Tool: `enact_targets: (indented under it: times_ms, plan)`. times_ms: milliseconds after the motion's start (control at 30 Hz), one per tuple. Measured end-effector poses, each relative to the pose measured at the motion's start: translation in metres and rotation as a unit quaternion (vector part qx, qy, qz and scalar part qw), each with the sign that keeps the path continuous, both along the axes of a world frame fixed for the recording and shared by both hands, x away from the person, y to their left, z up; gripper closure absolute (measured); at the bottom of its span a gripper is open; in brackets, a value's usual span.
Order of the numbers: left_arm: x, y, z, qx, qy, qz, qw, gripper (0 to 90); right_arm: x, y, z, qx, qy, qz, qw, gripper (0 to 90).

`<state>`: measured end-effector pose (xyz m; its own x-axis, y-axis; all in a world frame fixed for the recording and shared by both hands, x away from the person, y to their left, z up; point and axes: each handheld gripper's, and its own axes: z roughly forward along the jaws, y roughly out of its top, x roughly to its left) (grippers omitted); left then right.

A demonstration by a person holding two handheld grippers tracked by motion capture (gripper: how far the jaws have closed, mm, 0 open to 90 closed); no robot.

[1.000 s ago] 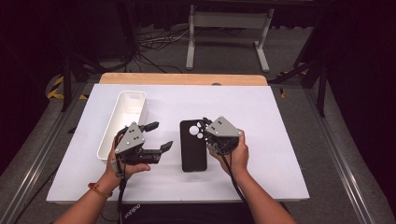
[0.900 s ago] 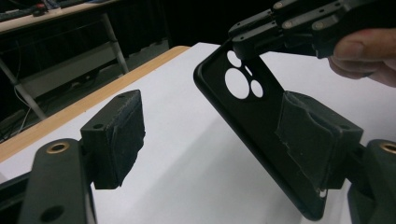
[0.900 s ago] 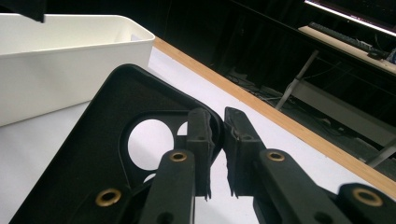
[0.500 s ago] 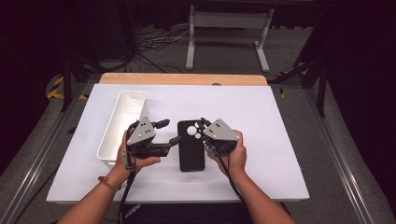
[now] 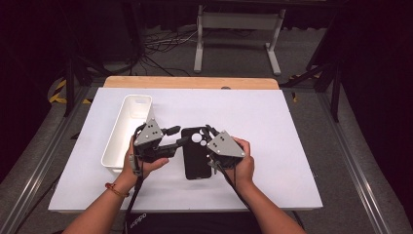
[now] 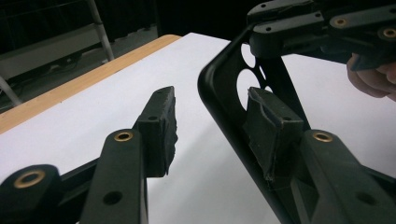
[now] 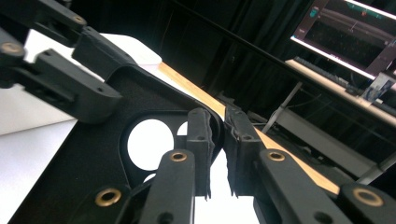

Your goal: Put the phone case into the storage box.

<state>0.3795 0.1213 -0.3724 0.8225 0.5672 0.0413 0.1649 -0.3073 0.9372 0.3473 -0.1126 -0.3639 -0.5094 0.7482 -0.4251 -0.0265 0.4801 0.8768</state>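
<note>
A black phone case with round camera holes lies on the white table. My right gripper is shut on the case's upper right rim; in the right gripper view its jaws pinch the thin wall of the case. My left gripper reaches the case's upper left edge. In the left gripper view the rim of the case stands between its jaws, one pad inside the case, the other pad still apart from it. These jaws have just been closing.
A long white bin stands left of my left hand. A wooden strip runs along the table's far edge. Beyond it are a metal stand and cables on the floor. A monitor glows far off.
My left gripper has moved right to the case's left edge and its jaws have narrowed around the rim. The right gripper has kept its grip and place.
</note>
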Motion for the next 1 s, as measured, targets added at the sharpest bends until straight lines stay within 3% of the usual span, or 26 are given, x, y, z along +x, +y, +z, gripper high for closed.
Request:
enact_targets:
  times_ms: [33, 67, 400, 467, 833, 1000]
  plan:
    - [0.0, 0.0, 0.0, 0.002, 0.001, -0.004, 1.0, 56.5, -0.001, 0.001, -0.001, -0.003, -0.004, 0.001, 1.0, 81.8]
    - [0.0, 0.0, 0.0, 0.0, 0.001, -0.004, 1.0, 62.1, -0.003, 0.003, -0.002, -0.005, -0.009, 0.004, 0.9999, 81.7]
    - [-0.002, 0.004, 0.0, 0.0, 0.0, -0.002, 1.0, 69.7, -0.006, 0.005, -0.005, -0.008, -0.023, 0.004, 0.9997, 81.6]
    - [-0.002, 0.004, 0.0, 0.0, 0.001, -0.002, 1.0, 74.5, -0.007, 0.006, -0.005, -0.008, -0.025, 0.005, 0.9997, 81.5]
    - [-0.003, 0.008, 0.001, -0.014, 0.003, 0.008, 0.9999, 80.4, -0.01, 0.008, -0.008, -0.011, -0.03, 0.014, 0.9994, 81.4]
    - [-0.006, 0.009, 0.004, -0.012, -0.008, 0.013, 0.9998, 81.5, -0.012, 0.007, -0.006, -0.009, -0.031, 0.018, 0.9993, 81.2]
